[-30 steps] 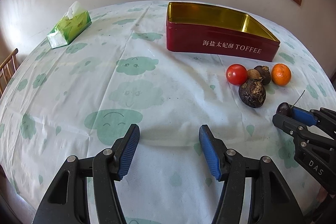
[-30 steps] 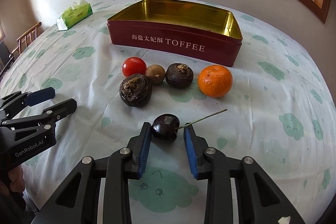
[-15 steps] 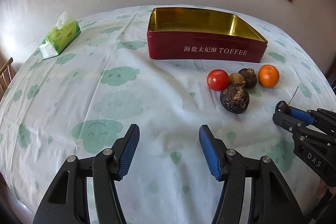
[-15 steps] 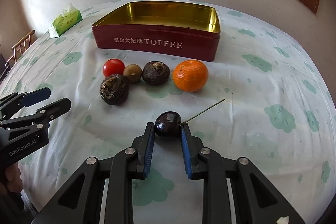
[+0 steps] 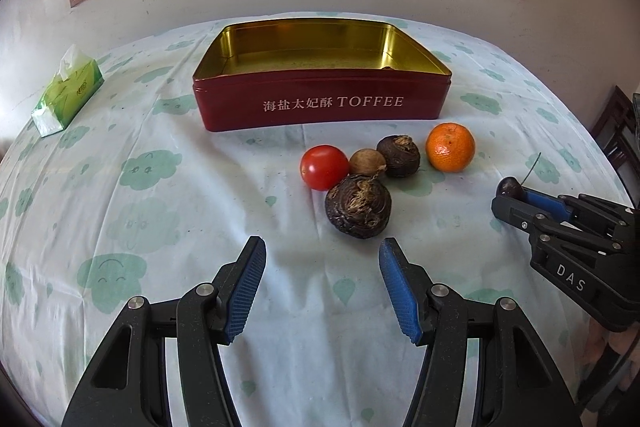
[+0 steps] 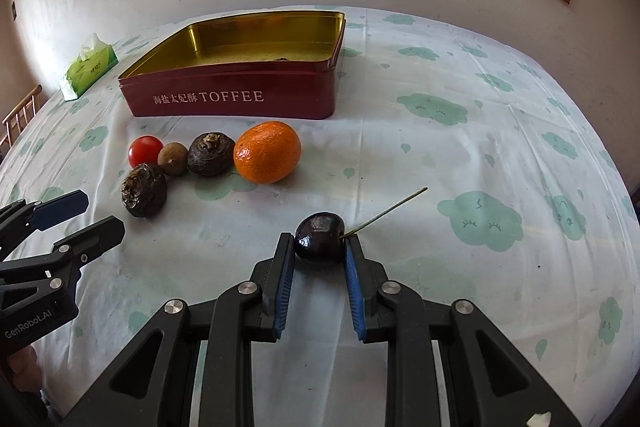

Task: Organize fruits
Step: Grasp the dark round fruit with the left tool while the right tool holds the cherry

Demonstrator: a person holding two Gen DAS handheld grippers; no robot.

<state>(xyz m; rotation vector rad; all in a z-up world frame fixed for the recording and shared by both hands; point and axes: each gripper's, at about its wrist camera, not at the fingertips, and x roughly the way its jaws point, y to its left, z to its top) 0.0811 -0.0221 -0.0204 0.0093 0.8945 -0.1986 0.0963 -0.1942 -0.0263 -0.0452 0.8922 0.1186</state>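
My right gripper (image 6: 319, 247) is shut on a dark cherry (image 6: 320, 235) with a long stem, just above the cloth; it also shows in the left wrist view (image 5: 509, 187). My left gripper (image 5: 322, 259) is open and empty, just short of a large dark water chestnut (image 5: 357, 206). Behind it lie a red tomato (image 5: 324, 167), a small brown fruit (image 5: 366, 162), a second dark chestnut (image 5: 398, 155) and an orange (image 5: 450, 147). The open red toffee tin (image 5: 320, 105) with a gold inside stands beyond them.
A green tissue pack (image 5: 66, 91) lies at the far left of the round table with its cloud-print cloth (image 5: 140, 187). A wooden chair (image 6: 18, 117) stands off the left edge. A wall with a window runs behind the table.
My right gripper has closed on the cherry and moved right. My left gripper has moved right and forward toward the fruits, still open.
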